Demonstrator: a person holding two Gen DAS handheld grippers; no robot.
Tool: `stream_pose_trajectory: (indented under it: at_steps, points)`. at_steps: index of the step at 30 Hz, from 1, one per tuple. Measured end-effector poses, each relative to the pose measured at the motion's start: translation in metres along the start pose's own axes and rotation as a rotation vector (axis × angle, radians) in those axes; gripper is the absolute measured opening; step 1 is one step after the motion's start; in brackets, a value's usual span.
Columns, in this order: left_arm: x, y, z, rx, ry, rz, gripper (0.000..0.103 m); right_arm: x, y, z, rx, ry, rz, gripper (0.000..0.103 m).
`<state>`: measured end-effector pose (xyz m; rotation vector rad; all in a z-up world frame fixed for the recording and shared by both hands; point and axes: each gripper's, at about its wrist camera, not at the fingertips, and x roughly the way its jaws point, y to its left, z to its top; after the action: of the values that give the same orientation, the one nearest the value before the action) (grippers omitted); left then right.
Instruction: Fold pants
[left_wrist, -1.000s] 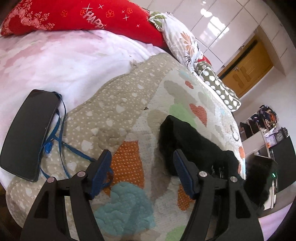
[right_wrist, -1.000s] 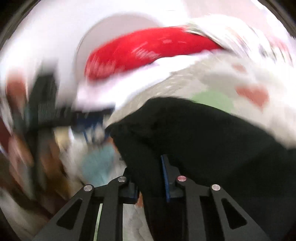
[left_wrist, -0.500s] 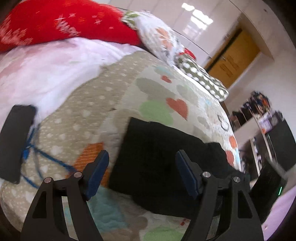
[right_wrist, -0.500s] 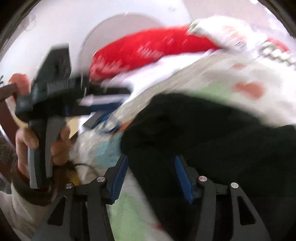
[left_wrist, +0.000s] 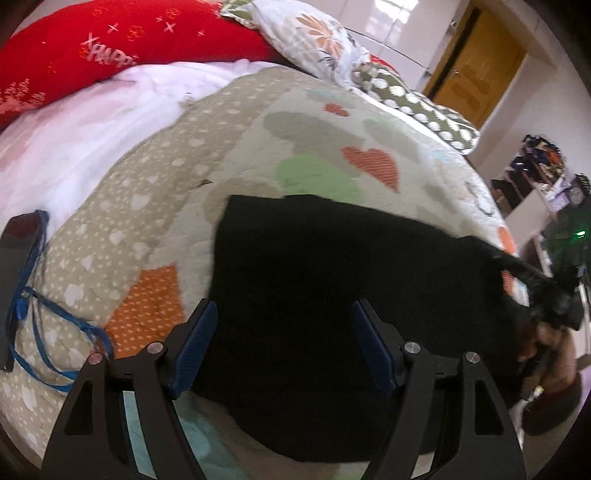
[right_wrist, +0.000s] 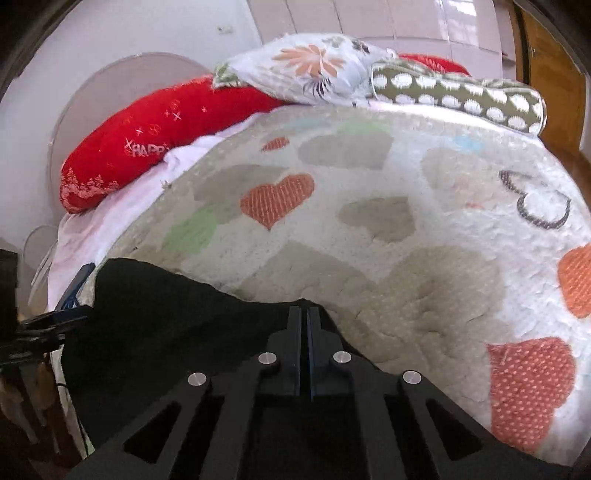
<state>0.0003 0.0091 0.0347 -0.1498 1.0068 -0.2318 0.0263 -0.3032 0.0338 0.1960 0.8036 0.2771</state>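
Note:
The black pants (left_wrist: 325, 280) lie spread on the heart-patterned quilt (left_wrist: 229, 155) at the near edge of the bed. My left gripper (left_wrist: 282, 345) is open, its blue pads over the near part of the pants, touching nothing. My right gripper (right_wrist: 303, 314) is shut on the pants' right edge (right_wrist: 177, 314), with the fabric pinched between its fingers. In the left wrist view the right gripper (left_wrist: 554, 302) shows at the far right, holding the pants' corner.
A red pillow (left_wrist: 122, 40), a floral pillow (left_wrist: 314, 37) and a dotted pillow (left_wrist: 417, 107) lie at the head of the bed. A black phone (left_wrist: 16, 280) with a blue lanyard (left_wrist: 48, 332) lies at the left on the white sheet. A wooden door (left_wrist: 476, 70) is beyond.
The bunched pants have been pulled out flat and wide across the quilt. My right gripper opened, then shut on the pants' right edge. My left gripper stayed open.

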Motion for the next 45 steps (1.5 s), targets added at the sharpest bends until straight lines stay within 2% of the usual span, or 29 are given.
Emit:
stream_pose_trajectory:
  at_steps: [1, 2, 4, 6, 10, 12, 13, 15, 18, 23, 26, 27, 30, 32, 34, 36, 40, 42, 44, 45]
  points:
    - [0.005, 0.002, -0.001, -0.003, 0.012, 0.018, 0.082, -0.001, -0.002, 0.000, 0.014, -0.006, -0.001, 0.001]
    - [0.018, 0.007, -0.003, -0.028, 0.065, 0.020, 0.083, 0.003, -0.006, 0.000, 0.022, 0.002, -0.012, 0.001]
    - [0.017, 0.011, -0.007, -0.056, 0.036, 0.001, 0.083, 0.021, -0.003, -0.004, 0.012, 0.037, -0.040, 0.001]
    - [0.011, 0.009, -0.008, -0.041, 0.026, 0.009, 0.083, 0.028, 0.001, -0.007, -0.006, 0.033, -0.063, 0.002]
    - [-0.011, 0.009, -0.008, -0.031, -0.004, 0.037, 0.083, 0.001, -0.003, -0.009, 0.040, -0.015, -0.045, 0.008]
    - [-0.032, 0.009, -0.005, -0.033, -0.057, 0.051, 0.083, -0.016, 0.000, -0.013, 0.028, -0.026, -0.044, 0.023]
    - [-0.036, 0.008, -0.003, -0.035, -0.072, 0.050, 0.083, -0.026, 0.001, -0.016, 0.025, -0.035, -0.039, 0.026]
    - [-0.054, 0.003, 0.000, -0.030, -0.109, 0.015, 0.083, -0.046, 0.006, -0.028, 0.010, -0.039, -0.021, 0.029]
    - [-0.066, -0.019, 0.002, 0.024, -0.119, -0.037, 0.083, -0.066, 0.011, -0.047, -0.017, -0.028, -0.024, 0.030]
    - [-0.051, -0.059, -0.005, 0.117, -0.069, -0.092, 0.083, -0.084, 0.004, -0.088, -0.029, 0.021, -0.078, 0.031]
    - [-0.030, -0.076, -0.015, 0.152, -0.023, -0.105, 0.083, -0.087, -0.010, -0.110, -0.006, 0.049, -0.111, 0.040]
    - [-0.020, -0.080, -0.017, 0.158, -0.002, -0.107, 0.083, -0.086, -0.014, -0.116, 0.000, 0.057, -0.113, 0.040]
    - [0.002, -0.086, -0.026, 0.166, 0.055, -0.074, 0.083, -0.092, -0.019, -0.124, 0.005, 0.046, -0.110, 0.040]
    - [0.005, -0.089, -0.030, 0.184, 0.053, -0.048, 0.083, -0.102, -0.021, -0.124, 0.014, 0.038, -0.110, 0.041]
    - [-0.001, -0.092, -0.030, 0.196, 0.047, -0.048, 0.083, -0.120, -0.027, -0.126, 0.037, 0.001, -0.108, 0.045]
    - [-0.009, -0.094, -0.027, 0.194, 0.039, -0.071, 0.083, -0.144, -0.040, -0.129, 0.074, -0.034, -0.145, 0.057]
    - [-0.029, -0.109, -0.018, 0.224, -0.007, -0.101, 0.083, -0.192, -0.071, -0.142, 0.135, -0.101, -0.273, 0.061]
    - [-0.033, -0.119, -0.015, 0.238, -0.018, -0.131, 0.083, -0.219, -0.094, -0.152, 0.205, -0.152, -0.352, 0.070]
    - [-0.032, -0.129, -0.012, 0.243, -0.012, -0.161, 0.083, -0.233, -0.119, -0.161, 0.294, -0.172, -0.371, 0.078]
    - [-0.030, -0.135, -0.012, 0.247, 0.000, -0.177, 0.083, -0.235, -0.128, -0.164, 0.327, -0.164, -0.376, 0.078]
